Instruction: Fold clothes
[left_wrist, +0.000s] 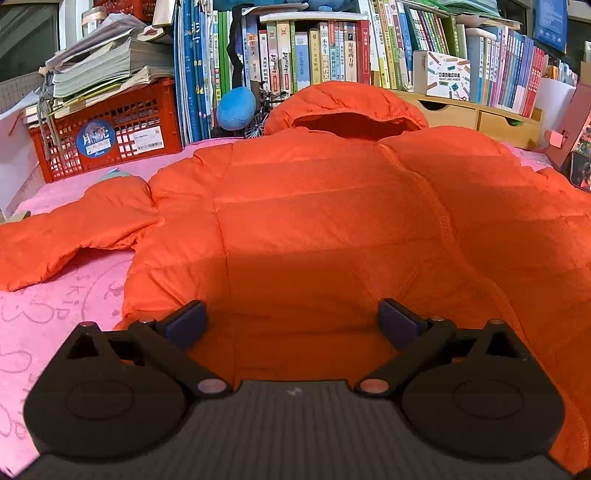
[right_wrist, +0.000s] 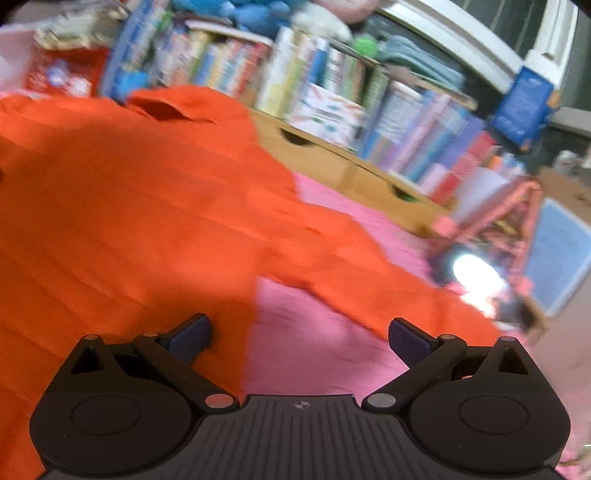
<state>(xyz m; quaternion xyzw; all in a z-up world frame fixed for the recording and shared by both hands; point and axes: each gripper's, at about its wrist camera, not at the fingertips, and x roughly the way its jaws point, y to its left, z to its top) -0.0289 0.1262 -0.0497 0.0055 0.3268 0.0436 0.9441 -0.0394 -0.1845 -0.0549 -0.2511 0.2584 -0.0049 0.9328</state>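
An orange hooded puffer jacket (left_wrist: 332, 206) lies spread flat, front up, on a pink blanket (left_wrist: 55, 314). Its hood (left_wrist: 347, 107) points toward the bookshelf and one sleeve (left_wrist: 74, 236) stretches out to the left. My left gripper (left_wrist: 291, 323) hovers open over the jacket's lower hem area, with nothing between its fingers. In the blurred right wrist view the same jacket (right_wrist: 129, 206) fills the left, and its other sleeve (right_wrist: 369, 273) runs toward the right. My right gripper (right_wrist: 299, 338) is open above the jacket's right edge and the pink blanket (right_wrist: 314, 350), holding nothing.
A red crate (left_wrist: 107, 140) under stacked papers stands at the back left. Rows of books (left_wrist: 314, 55) and a wooden drawer unit (left_wrist: 480, 118) line the back. A blue plush ball (left_wrist: 236, 109) sits near the hood. Pink items and a bright reflection (right_wrist: 476, 277) lie at the right.
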